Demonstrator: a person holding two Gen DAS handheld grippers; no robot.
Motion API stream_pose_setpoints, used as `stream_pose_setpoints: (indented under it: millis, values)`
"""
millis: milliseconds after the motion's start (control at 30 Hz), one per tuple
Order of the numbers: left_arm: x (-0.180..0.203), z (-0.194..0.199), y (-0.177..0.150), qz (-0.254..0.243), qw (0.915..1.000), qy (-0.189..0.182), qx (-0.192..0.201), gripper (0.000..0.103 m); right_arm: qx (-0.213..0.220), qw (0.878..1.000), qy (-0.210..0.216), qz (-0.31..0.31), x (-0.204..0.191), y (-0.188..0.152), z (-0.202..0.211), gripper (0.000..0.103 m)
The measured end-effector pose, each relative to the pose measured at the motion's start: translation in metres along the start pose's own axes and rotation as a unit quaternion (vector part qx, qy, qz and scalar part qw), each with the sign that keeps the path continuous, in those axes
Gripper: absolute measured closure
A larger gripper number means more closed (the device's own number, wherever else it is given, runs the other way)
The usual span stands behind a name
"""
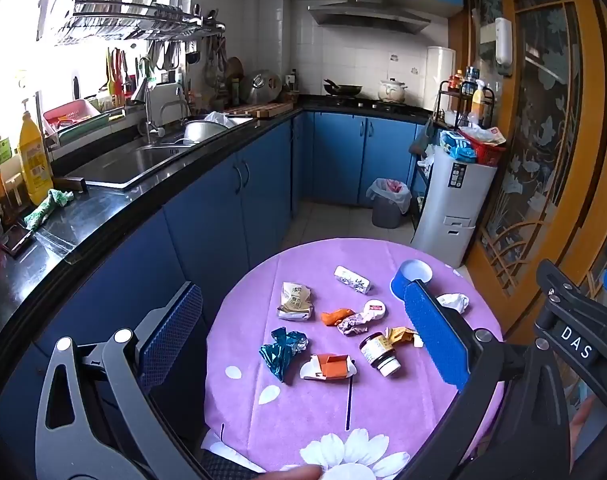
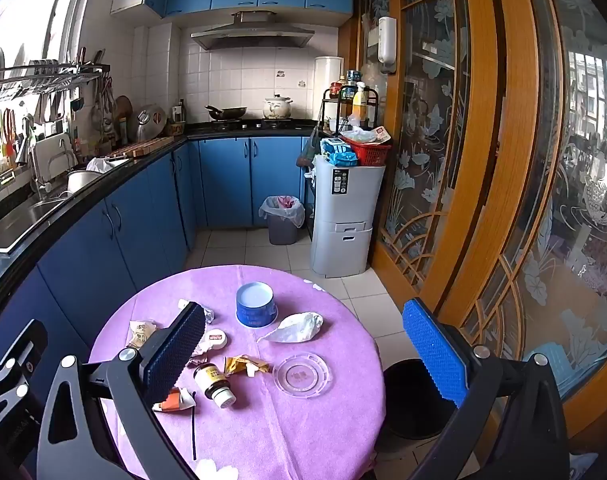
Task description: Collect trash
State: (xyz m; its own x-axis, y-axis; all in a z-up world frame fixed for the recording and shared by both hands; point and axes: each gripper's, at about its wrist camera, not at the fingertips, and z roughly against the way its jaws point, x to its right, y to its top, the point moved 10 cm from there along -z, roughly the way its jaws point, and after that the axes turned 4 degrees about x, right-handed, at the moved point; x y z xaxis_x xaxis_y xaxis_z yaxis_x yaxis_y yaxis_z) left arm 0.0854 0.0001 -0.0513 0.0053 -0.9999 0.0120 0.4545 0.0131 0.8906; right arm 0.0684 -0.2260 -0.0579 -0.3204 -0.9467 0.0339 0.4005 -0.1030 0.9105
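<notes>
Left wrist view shows my left gripper (image 1: 299, 328) held above the near edge of the round table (image 1: 383, 420), tipped downward so I look across the litter before choosing a piece. Its jaws stand wide apart with nothing between them. The trash lies loose on the purple cloth: a teal foil wrapper (image 1: 281, 350), a torn orange-and-white carton (image 1: 328, 366), a small brown bottle (image 1: 379, 354) on its side, a tan snack bag (image 1: 294, 301), a silver wrapper (image 1: 352, 279) and a crumpled tissue (image 1: 455, 302). None of it touches my pads.

From the right wrist view, my right gripper (image 2: 303, 356) is likewise spread open and empty, hanging over the table's right half. A blue tub (image 2: 255, 305) stands upright near the far side, a white bag (image 2: 297, 327) lies just beside it, and a clear plastic lid (image 2: 301, 374) rests flat nearer me. A black bin (image 2: 417, 396) sits on the floor against the table's right edge, which I judge is why I hold this hand on that side: anything picked up has a short way to drop. A second lined bin (image 2: 282, 220) stands well apart by the blue cabinets.

I judge the collecting has not started.
</notes>
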Motion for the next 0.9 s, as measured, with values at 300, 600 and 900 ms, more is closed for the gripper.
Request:
stream_pose_setpoints:
  millis: [300, 600, 900]
  values:
    - [0.022, -0.014, 0.001, -0.019, 0.9997, 0.004, -0.013, 0.003, 0.001, 1.000, 0.001, -0.001, 0.000, 0.000, 0.001, 0.006]
    - [0.007, 0.006, 0.004, 0.003, 1.0000, -0.007, 0.005, 0.003, 0.002, 1.000, 0.000, 0.001, -0.001, 0.001, 0.001, 0.006]
    - [0.004, 0.004, 0.003, 0.004, 0.9999, -0.008, 0.006, 0.003, 0.002, 1.000, 0.001, 0.002, -0.002, 0.000, 0.001, 0.006]
